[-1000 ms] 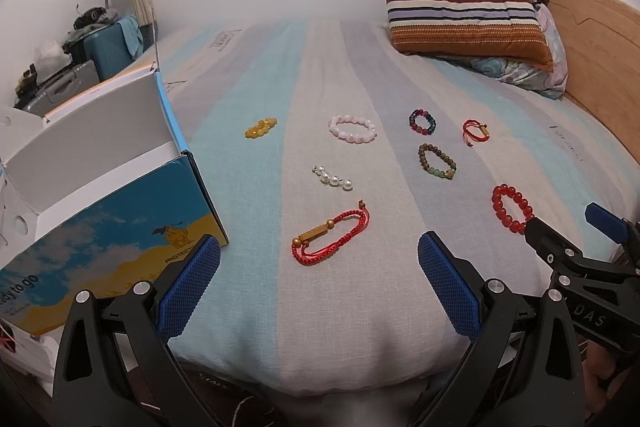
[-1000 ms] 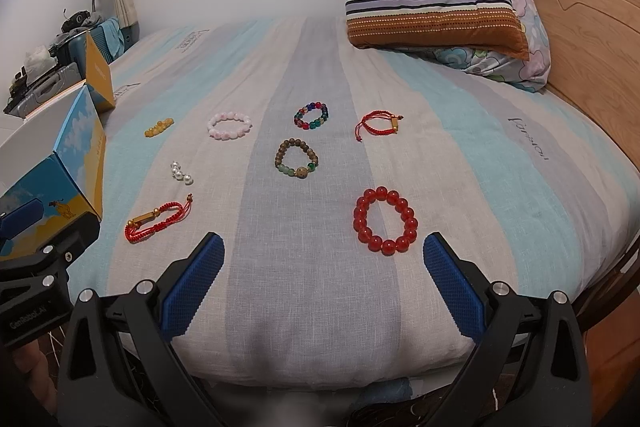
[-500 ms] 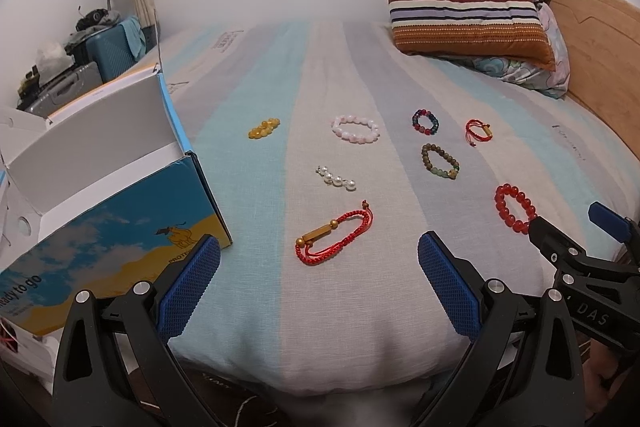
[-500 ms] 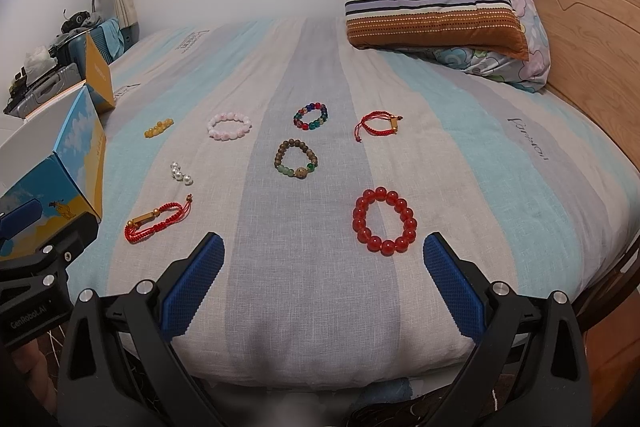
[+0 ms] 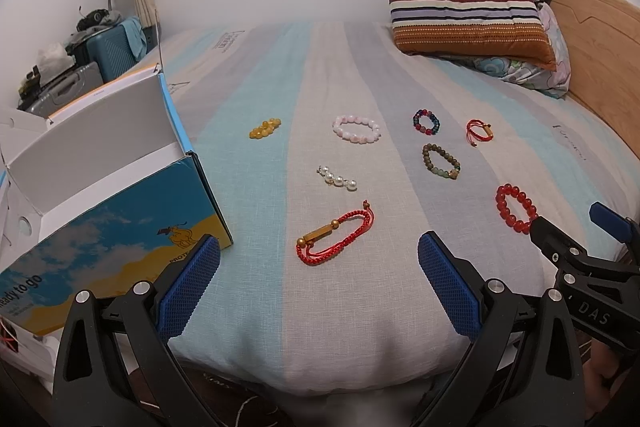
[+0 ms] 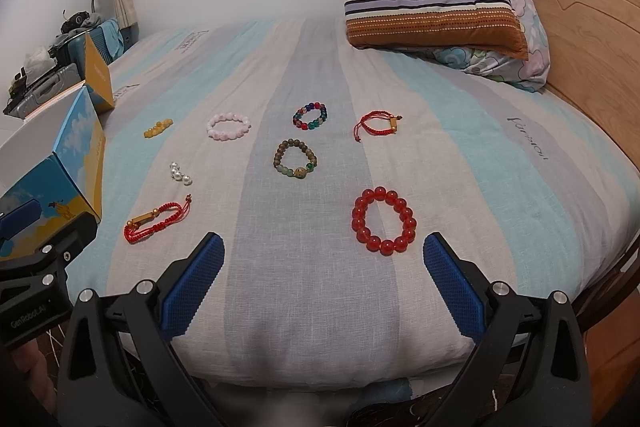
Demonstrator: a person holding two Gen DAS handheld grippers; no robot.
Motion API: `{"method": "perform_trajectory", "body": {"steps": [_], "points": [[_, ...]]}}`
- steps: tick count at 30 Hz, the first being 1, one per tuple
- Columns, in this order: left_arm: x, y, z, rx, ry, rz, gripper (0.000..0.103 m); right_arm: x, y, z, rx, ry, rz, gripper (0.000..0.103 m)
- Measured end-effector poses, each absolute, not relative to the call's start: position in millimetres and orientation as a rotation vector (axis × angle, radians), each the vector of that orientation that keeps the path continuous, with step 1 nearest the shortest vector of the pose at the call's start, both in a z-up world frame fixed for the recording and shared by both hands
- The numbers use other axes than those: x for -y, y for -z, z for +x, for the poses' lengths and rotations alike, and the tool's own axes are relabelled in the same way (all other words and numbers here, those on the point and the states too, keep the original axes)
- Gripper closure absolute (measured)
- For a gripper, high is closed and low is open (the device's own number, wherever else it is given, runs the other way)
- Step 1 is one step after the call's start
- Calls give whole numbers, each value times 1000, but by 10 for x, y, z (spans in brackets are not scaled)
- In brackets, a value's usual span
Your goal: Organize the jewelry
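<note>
Several bracelets lie on the striped bed sheet (image 5: 320, 75). A red cord bracelet with a gold bar (image 5: 334, 238) lies just ahead of my open, empty left gripper (image 5: 320, 287). A pearl string (image 5: 337, 179), a yellow bead cluster (image 5: 265, 128) and a pink bead bracelet (image 5: 356, 129) lie further back. A red bead bracelet (image 6: 384, 219) lies just ahead of my open, empty right gripper (image 6: 324, 287). A brown-green bracelet (image 6: 295, 159), a multicolour bracelet (image 6: 310, 115) and a thin red cord bracelet (image 6: 376, 123) lie beyond it.
An open blue-and-yellow box (image 5: 100, 163) stands at the left on the bed's edge. Striped pillows (image 5: 468, 19) and a wooden headboard (image 5: 592, 39) are at the back right. Suitcases (image 5: 108, 55) stand beyond the bed's left side.
Both grippers have barely moved; the left view has shifted slightly. All bracelets lie where they were.
</note>
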State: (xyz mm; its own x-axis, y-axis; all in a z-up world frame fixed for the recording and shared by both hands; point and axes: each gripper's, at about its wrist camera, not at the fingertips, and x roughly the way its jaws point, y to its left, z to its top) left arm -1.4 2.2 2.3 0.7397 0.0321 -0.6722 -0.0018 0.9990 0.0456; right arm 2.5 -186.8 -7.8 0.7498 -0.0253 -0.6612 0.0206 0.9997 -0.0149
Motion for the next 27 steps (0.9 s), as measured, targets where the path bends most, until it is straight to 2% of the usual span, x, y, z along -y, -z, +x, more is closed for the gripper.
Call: {"method": "perform_trajectory", "body": {"steps": [9, 18, 21, 23, 26, 27], "points": [[36, 137, 347, -764, -15, 13, 6, 2041, 175, 298, -774, 69, -20, 7], [204, 581, 921, -910, 58, 4, 6, 2338, 580, 965, -949, 92, -33, 9], [262, 724, 1016, -938, 84, -8, 6, 2458, 782, 1135, -1018, 87, -3, 14], [286, 801, 1056, -952, 90, 1, 6, 2519, 922, 1194, -1055, 79, 22, 21], [275, 882, 1086, -967, 95, -8, 10, 2566, 1016, 1209, -1075, 59, 43, 24], [264, 888, 1089, -966, 92, -2, 15, 2565, 1011, 1197, -1070, 53, 39, 26]]}}
